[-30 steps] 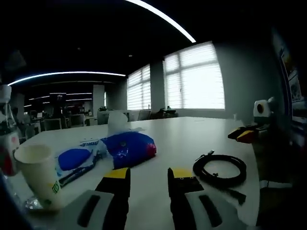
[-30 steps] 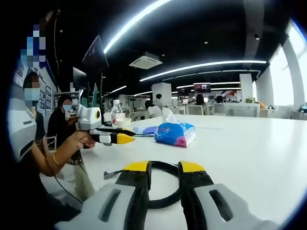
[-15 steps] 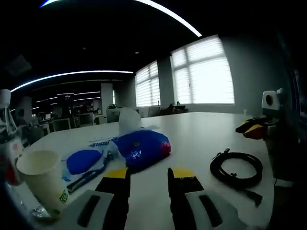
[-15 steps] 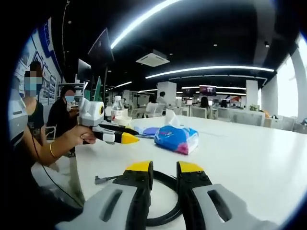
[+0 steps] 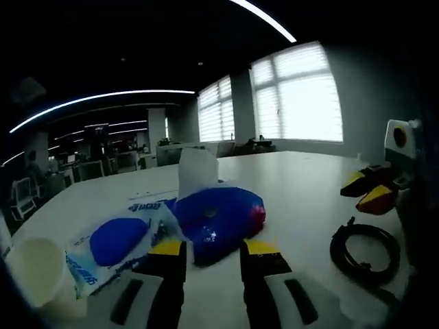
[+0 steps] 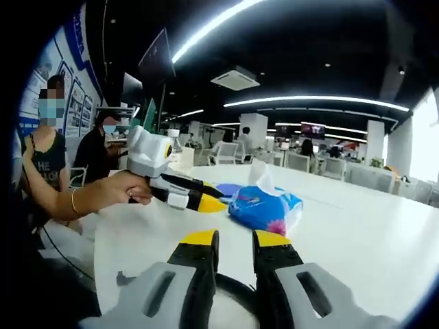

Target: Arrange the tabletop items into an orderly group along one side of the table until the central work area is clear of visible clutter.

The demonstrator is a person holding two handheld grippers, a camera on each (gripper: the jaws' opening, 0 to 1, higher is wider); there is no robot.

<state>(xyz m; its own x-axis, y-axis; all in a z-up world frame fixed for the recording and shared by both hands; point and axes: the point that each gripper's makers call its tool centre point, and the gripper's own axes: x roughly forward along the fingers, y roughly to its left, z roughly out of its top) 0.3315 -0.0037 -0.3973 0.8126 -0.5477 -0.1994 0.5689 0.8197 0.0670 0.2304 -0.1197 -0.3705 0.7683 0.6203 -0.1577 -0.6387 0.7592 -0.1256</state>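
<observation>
Tissues (image 5: 219, 218) are being lined up between the left tongs (image 5: 211, 248), whose jaws are being held apart, just short of the pack. Right tongs (image 6: 232, 238) are being held slightly apart over a cable (image 6: 230, 288), gripping nothing. Beside the tissues a wipes pack (image 5: 113, 243) and a cup (image 5: 38, 277) are lying on the bench (image 5: 295, 185). For a sound grip, the soft pack is probably best taken low across its body, not by the raised sheet, then slid sideward.
</observation>
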